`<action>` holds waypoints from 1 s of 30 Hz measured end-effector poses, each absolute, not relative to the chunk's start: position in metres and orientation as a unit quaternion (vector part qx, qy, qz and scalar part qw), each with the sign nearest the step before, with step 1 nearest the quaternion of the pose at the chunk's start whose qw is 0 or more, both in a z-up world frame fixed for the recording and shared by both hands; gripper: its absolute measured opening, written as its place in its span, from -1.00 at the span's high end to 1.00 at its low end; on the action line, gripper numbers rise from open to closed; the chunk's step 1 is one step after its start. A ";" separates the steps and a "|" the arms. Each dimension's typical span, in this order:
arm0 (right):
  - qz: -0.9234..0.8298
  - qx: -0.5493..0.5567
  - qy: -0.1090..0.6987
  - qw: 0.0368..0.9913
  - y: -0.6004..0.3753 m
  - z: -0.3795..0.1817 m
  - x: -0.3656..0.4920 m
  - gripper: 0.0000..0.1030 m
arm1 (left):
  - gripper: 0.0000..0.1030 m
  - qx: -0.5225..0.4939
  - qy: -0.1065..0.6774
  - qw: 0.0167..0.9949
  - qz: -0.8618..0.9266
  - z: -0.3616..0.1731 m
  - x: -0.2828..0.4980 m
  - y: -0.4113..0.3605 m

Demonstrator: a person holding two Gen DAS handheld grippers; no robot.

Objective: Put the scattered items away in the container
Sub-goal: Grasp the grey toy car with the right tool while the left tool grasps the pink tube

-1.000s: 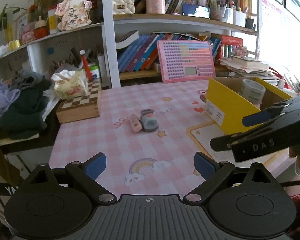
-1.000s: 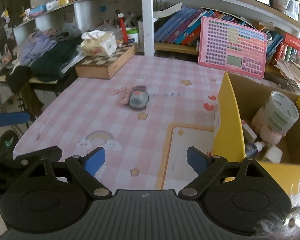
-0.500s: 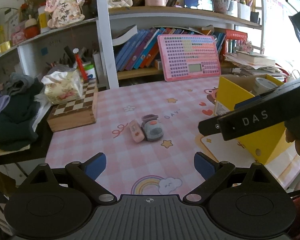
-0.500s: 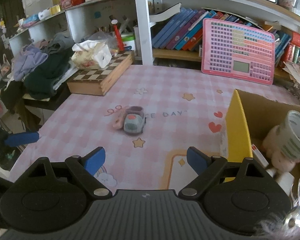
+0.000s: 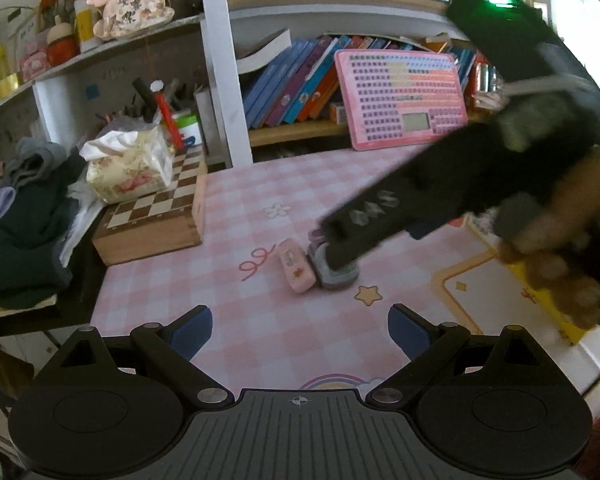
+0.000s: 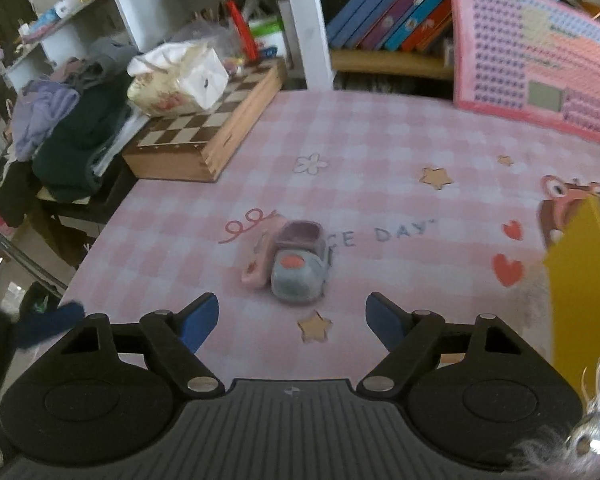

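Note:
A small grey and purple toy car [image 6: 299, 266] lies on the pink checked tablecloth with a pink eraser-like case [image 6: 256, 270] touching its left side. My right gripper [image 6: 292, 322] is open and empty, just short of the car, jaws spread wider than it. In the left wrist view the right gripper's black body hangs over the car [image 5: 338, 274] and partly hides it; the pink case [image 5: 296, 266] shows beside it. My left gripper [image 5: 300, 330] is open and empty, further back. The yellow cardboard box [image 6: 584, 276] stands at the right edge.
A wooden chessboard box [image 6: 204, 136] with a tissue pack [image 6: 178, 78] on it stands at the back left. A pink toy keyboard [image 6: 532, 56] leans on the bookshelf behind. Clothes [image 6: 72, 128] are piled off the table's left edge.
My right gripper has moved left and forward from the yellow box to the toy car, which now looms close. My left gripper has also come closer to the two items.

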State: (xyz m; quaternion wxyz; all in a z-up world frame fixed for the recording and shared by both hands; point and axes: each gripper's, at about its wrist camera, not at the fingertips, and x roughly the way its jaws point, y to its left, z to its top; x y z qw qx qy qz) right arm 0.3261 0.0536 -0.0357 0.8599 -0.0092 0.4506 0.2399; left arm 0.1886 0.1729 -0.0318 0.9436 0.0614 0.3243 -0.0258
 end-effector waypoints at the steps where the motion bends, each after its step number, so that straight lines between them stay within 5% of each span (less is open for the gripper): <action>1: 0.239 -0.007 0.456 0.857 0.059 -0.038 0.334 -0.57 | -0.87 0.060 0.326 0.943 -0.024 -0.033 0.190 0.174; 6: 0.238 -0.009 0.479 0.845 0.079 -0.053 0.362 -0.54 | -0.87 0.058 0.335 0.940 -0.020 -0.037 0.199 0.176; 9: 0.230 -0.011 0.501 0.834 0.083 -0.065 0.374 -0.26 | -0.87 0.057 0.338 0.939 -0.021 -0.040 0.205 0.177; 10: 0.226 -0.010 0.506 0.832 0.081 -0.069 0.377 0.00 | -0.87 0.057 0.339 0.939 -0.022 -0.040 0.207 0.177; 14: 0.223 -0.002 0.501 0.836 0.070 -0.070 0.380 0.28 | -0.87 0.060 0.339 0.938 -0.026 -0.043 0.218 0.177; 30: 0.155 -0.009 0.496 0.854 0.034 -0.069 0.386 0.28 | -0.84 0.074 0.349 0.933 -0.042 -0.070 0.285 0.176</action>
